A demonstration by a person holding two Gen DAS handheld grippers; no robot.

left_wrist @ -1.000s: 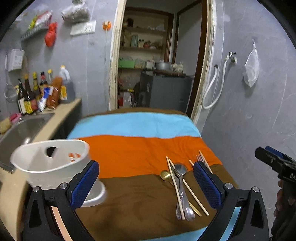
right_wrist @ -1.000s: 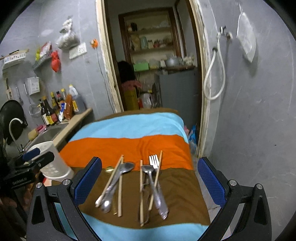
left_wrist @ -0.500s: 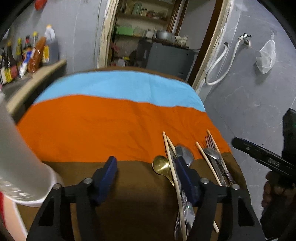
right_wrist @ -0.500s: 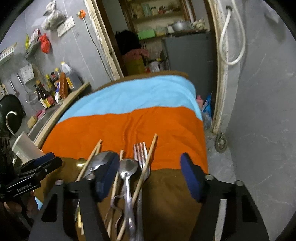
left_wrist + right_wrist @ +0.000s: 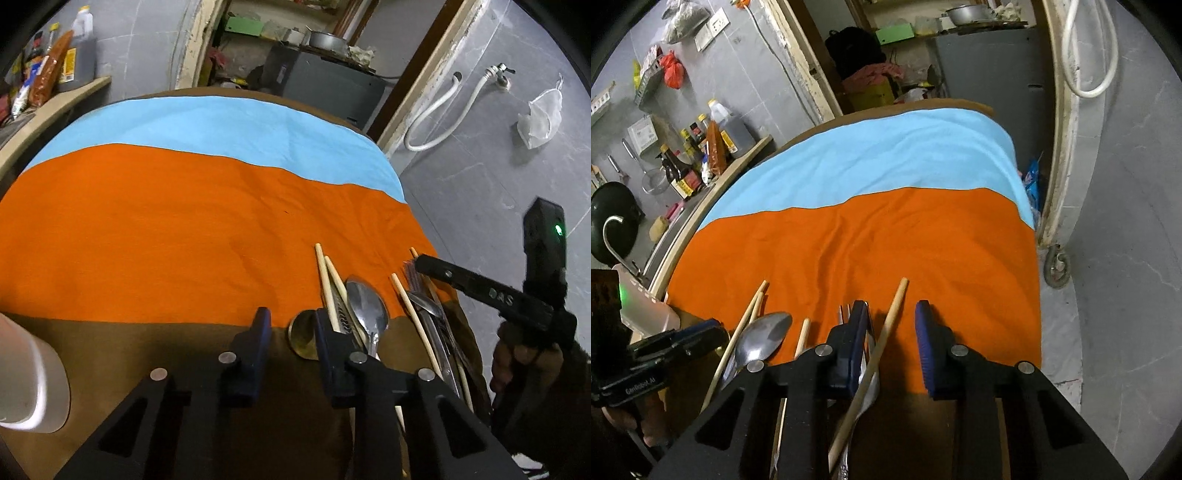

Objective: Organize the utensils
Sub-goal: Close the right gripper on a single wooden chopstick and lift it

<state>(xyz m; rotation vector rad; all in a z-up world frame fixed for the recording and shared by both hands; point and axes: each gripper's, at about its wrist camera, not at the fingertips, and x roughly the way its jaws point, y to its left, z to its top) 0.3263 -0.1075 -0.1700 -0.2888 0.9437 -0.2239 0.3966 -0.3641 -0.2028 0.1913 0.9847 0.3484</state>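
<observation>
Utensils lie in two bunches where the striped cloth turns from orange to brown. My left gripper hangs low over the left bunch, jaws closing; a gold spoon's bowl shows between them, unpressed. Two chopsticks and a steel spoon lie by its right finger. My right gripper is over the right bunch, jaws closing, with a chopstick loose in the gap. Fork tines poke out past its left finger. A white utensil holder stands at the left.
A counter with sauce bottles and a sink tap runs along the left. The table's right edge drops to a grey floor. An open doorway with shelves lies behind the table. The orange and blue stripes are bare.
Both grippers have come down and forward over the utensils, and their jaws have narrowed from wide open. The white holder has slid to the left edge of the left wrist view.
</observation>
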